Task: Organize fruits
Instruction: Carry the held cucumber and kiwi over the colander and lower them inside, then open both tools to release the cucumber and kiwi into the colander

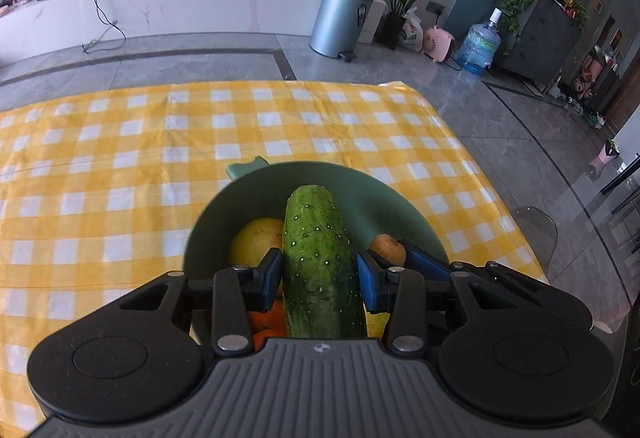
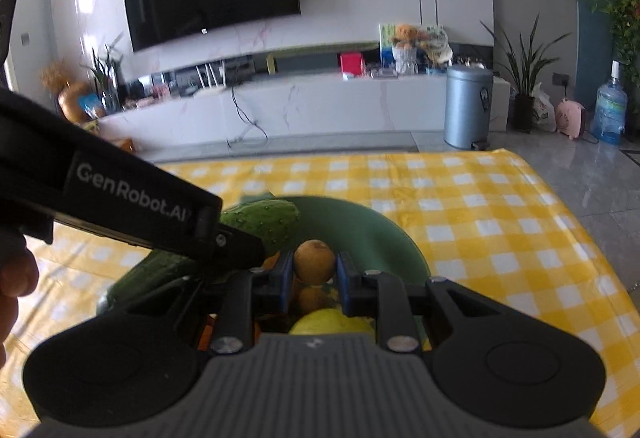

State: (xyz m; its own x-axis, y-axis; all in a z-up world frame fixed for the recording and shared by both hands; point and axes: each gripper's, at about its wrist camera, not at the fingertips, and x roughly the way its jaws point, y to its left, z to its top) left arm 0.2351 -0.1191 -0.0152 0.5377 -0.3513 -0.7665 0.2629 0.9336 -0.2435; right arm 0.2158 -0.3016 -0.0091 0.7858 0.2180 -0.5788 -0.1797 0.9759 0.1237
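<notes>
Green cucumber clamped in left tongs, small brown fruit clamped in right tongs, both over green bowl on checked surface; next, probably lowering and releasing inside

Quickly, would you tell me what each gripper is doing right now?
Left gripper: closed on the cucumber.
Right gripper: closed on a small brown fruit.

Cucumber near end hidden, orange fruit mostly covered
</notes>
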